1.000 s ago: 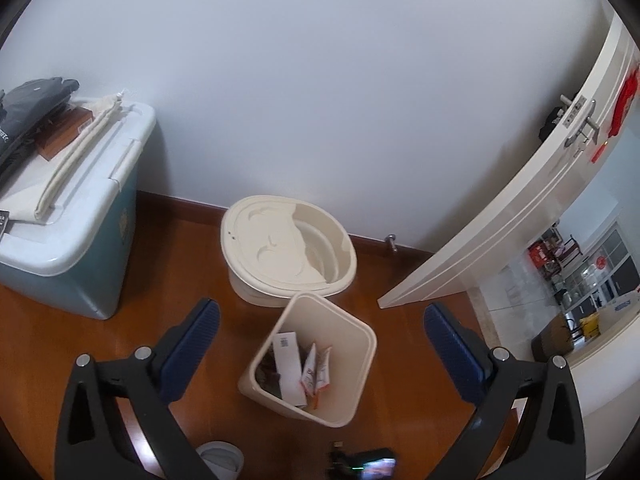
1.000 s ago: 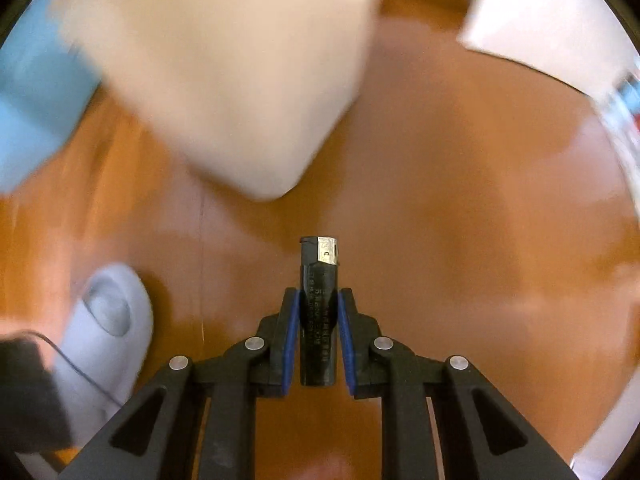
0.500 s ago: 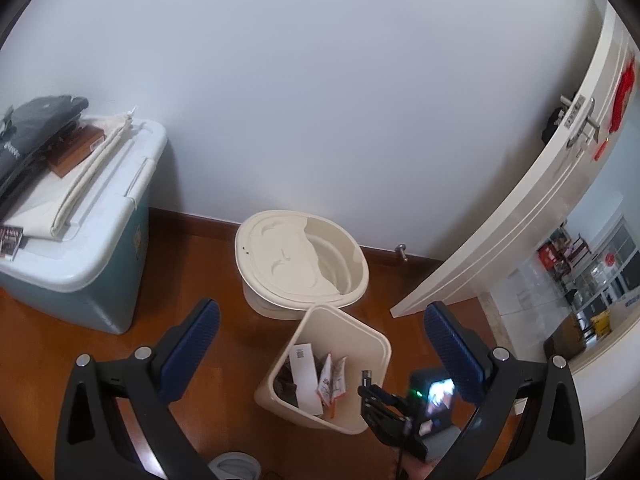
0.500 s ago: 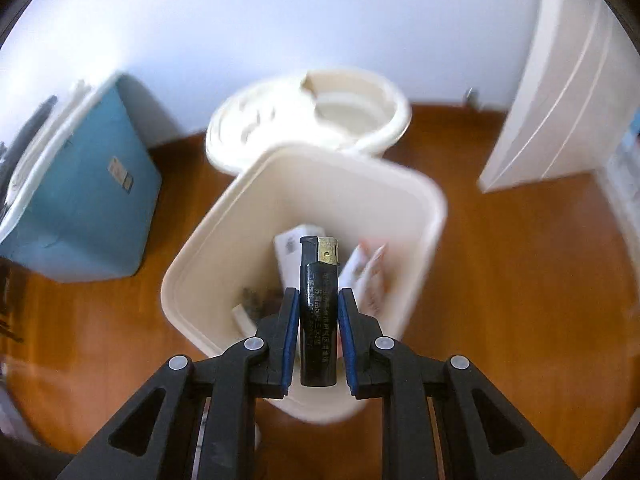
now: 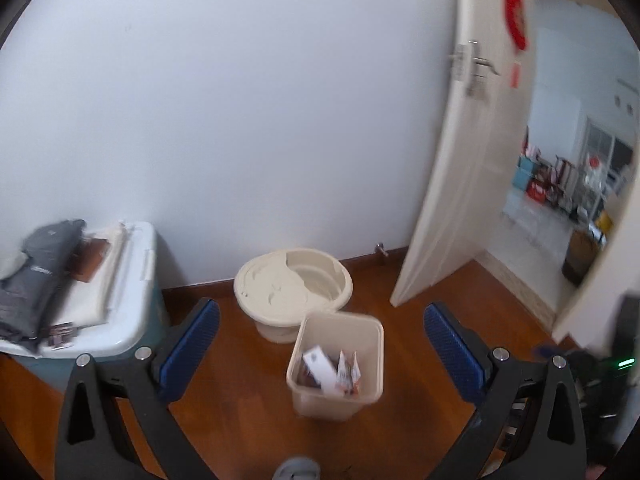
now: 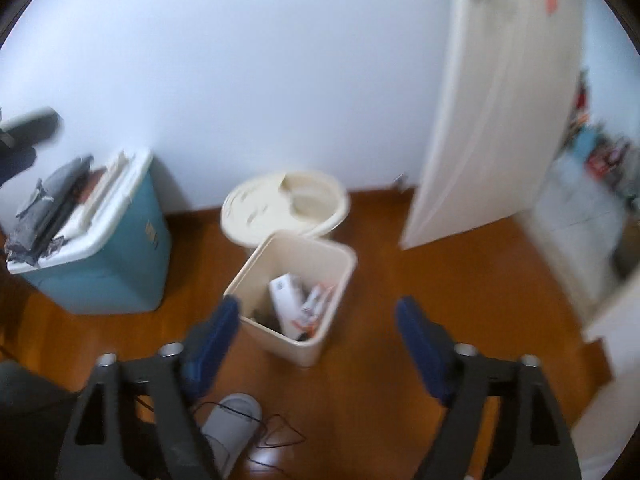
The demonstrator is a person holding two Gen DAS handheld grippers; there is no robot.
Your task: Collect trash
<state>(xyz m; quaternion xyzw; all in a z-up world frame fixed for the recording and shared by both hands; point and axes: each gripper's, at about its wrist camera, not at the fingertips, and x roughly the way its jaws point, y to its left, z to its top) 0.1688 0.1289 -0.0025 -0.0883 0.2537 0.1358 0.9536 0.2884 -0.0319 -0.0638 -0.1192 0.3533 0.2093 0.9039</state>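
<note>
Both the left gripper (image 5: 322,344) and right gripper (image 6: 318,330) are wide open, empty; bin (image 6: 256,268) has trash (image 6: 298,304), floor looks cleared.

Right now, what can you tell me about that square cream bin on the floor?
The square cream plastic waste bin stands upright and lidless on the brown wooden floor, just in front of a round cream tub. Its walls taper downward and its corners are rounded. Inside lie a white card box and crumpled red-and-white wrappers over darker scraps. Whether it touches the tub is unclear. Neither tool touches it.
</note>
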